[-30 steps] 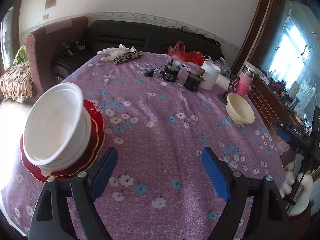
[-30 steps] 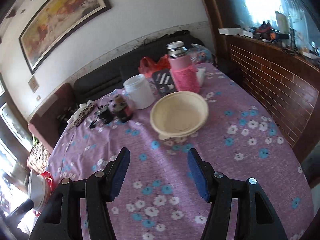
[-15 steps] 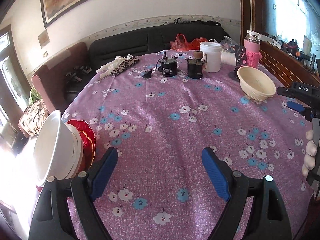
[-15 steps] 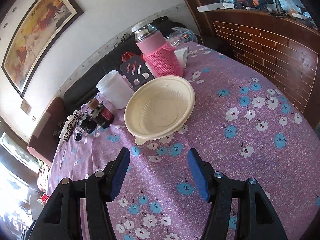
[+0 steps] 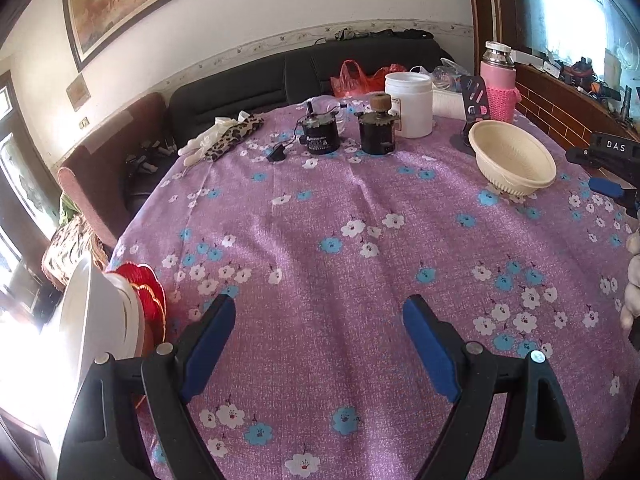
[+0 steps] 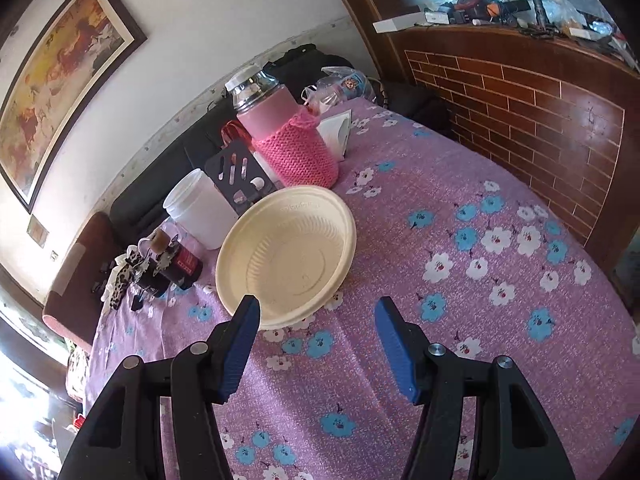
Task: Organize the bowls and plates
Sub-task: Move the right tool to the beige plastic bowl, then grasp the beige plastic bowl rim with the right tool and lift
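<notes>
A cream bowl [image 6: 286,256] sits upright on the purple flowered tablecloth. My right gripper [image 6: 316,312] is open just in front of it, its left fingertip overlapping the bowl's near rim, with nothing between the jaws. In the left wrist view the same cream bowl [image 5: 512,164] lies far right, and the right gripper [image 5: 608,188] shows beside it. A white bowl [image 5: 96,320] stacked on red plates [image 5: 150,292] stands at the table's left edge. My left gripper [image 5: 320,312] is open and empty above bare cloth, to the right of that stack.
At the back of the table [image 5: 340,240] stand a white jar [image 5: 409,104], two black motor-like cans [image 5: 320,132], a pink flask [image 6: 292,144], a dark phone stand [image 6: 240,176] and gloves [image 5: 216,136]. A sofa [image 5: 320,68] lies behind, a brick-patterned counter [image 6: 540,112] to the right.
The right gripper came closer to the cream bowl, which now reaches its left fingertip. The left view swung right, sliding the white bowl and red plates to the left edge.
</notes>
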Tool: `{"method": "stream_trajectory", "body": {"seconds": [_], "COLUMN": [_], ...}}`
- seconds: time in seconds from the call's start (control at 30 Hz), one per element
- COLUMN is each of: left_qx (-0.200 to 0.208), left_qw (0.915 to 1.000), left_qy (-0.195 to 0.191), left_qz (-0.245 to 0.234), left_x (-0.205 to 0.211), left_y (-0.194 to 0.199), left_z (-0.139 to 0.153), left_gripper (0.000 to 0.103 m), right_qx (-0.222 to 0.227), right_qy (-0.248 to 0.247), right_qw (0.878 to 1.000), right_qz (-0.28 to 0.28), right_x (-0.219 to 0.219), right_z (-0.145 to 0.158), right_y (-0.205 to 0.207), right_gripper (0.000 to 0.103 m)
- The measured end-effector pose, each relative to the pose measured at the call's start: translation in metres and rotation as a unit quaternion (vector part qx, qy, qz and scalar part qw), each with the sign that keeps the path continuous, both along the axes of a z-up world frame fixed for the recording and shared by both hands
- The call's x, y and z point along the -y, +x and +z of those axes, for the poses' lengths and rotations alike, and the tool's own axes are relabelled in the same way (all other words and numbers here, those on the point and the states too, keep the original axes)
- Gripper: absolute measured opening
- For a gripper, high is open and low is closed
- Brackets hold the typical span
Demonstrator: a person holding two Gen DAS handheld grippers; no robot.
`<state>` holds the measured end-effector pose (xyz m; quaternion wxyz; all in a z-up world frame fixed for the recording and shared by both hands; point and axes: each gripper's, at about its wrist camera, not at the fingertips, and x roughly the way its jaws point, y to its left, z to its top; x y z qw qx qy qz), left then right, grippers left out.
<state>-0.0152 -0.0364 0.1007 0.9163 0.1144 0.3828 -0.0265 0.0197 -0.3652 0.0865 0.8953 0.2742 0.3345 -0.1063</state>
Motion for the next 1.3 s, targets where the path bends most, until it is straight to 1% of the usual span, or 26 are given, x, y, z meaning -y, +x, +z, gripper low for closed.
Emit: {"method": "stream_trajectory", "body": {"seconds": [0.07,0.27,0.43,0.57,0.7,0.77,0.8,0.83,0.9,0.97,1.07,1.17,1.3], "left_qx": [0.010,0.028,0.033,0.034,0.032,0.026,0.017,0.004,-0.025,-0.044,-0.059,-0.093,-0.129], "left_qw": [0.9999,0.9990,0.9984,0.9978,0.9978,0.9982,0.9983,0.9983,0.9964,0.9929,0.9900,0.9846,0.9751], "left_qy": [0.006,0.028,0.037,0.047,0.043,0.029,0.016,-0.002,-0.050,-0.088,-0.106,-0.127,-0.164], "left_qz": [-0.005,-0.021,-0.028,-0.033,-0.039,-0.047,-0.053,-0.057,-0.064,-0.066,-0.071,-0.077,-0.074], "left_x": [0.008,0.032,0.048,0.059,0.068,0.075,0.078,0.081,0.087,0.096,0.115,0.132,0.148], "left_y": [0.004,0.016,0.028,0.042,0.063,0.079,0.089,0.101,0.126,0.149,0.174,0.191,0.209], "left_z": [0.006,0.019,0.024,0.025,0.027,0.029,0.029,0.030,0.029,0.026,0.013,-0.003,-0.024], "left_gripper": [0.085,0.085,0.085,0.085,0.085,0.085,0.085,0.085,0.085,0.085,0.085,0.085,0.085], "right_qx": [0.006,0.025,0.038,0.046,0.045,0.038,0.032,0.026,0.018,0.015,0.006,-0.003,-0.016], "right_qy": [-0.016,-0.013,-0.027,-0.002,0.012,0.013,0.013,0.013,0.019,0.040,0.079,0.093,0.082], "right_qw": [1.000,0.999,0.999,0.998,0.998,0.999,0.999,0.999,0.999,0.998,0.996,0.995,0.996], "right_qz": [-0.003,-0.019,-0.028,-0.031,-0.033,-0.035,-0.036,-0.037,-0.040,-0.047,-0.036,-0.022,-0.002], "right_x": [0.003,0.020,0.025,0.031,0.035,0.040,0.043,0.046,0.056,0.067,0.077,0.076,0.065], "right_z": [0.007,0.024,0.033,0.028,0.014,0.003,-0.002,-0.007,-0.015,-0.025,-0.040,-0.050,-0.058], "right_y": [0.001,0.007,0.020,0.033,0.046,0.051,0.053,0.055,0.057,0.058,0.062,0.069,0.076], "right_gripper": [0.064,0.064,0.064,0.064,0.064,0.064,0.064,0.064,0.064,0.064,0.064,0.064,0.064]}}
